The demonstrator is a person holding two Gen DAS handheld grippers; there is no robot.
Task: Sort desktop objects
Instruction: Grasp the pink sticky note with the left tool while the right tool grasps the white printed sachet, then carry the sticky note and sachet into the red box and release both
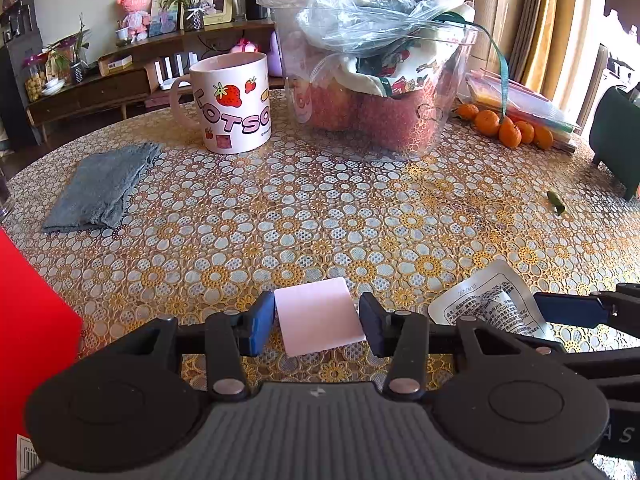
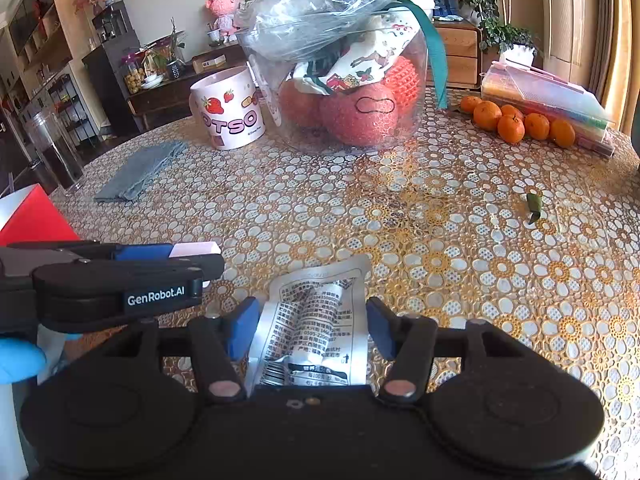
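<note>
Round tabletop (image 1: 320,216) under a lace-pattern cover of gold and white flowers. Left of the strawberry mug (image 1: 234,102): grey cloth (image 1: 102,186), red box (image 1: 28,320) at the near edge. Right of the mug: clear tub (image 1: 380,92) of bagged goods, then tangerines (image 1: 508,126). Behind the mug: low wooden sideboard (image 1: 100,84) with plants, frames, pink bear. Nearest, left gripper (image 1: 318,322), jaws closed on pink pad (image 1: 318,316); right gripper (image 2: 308,328), jaws half-spread, clasping silver packet (image 2: 316,320).
</note>
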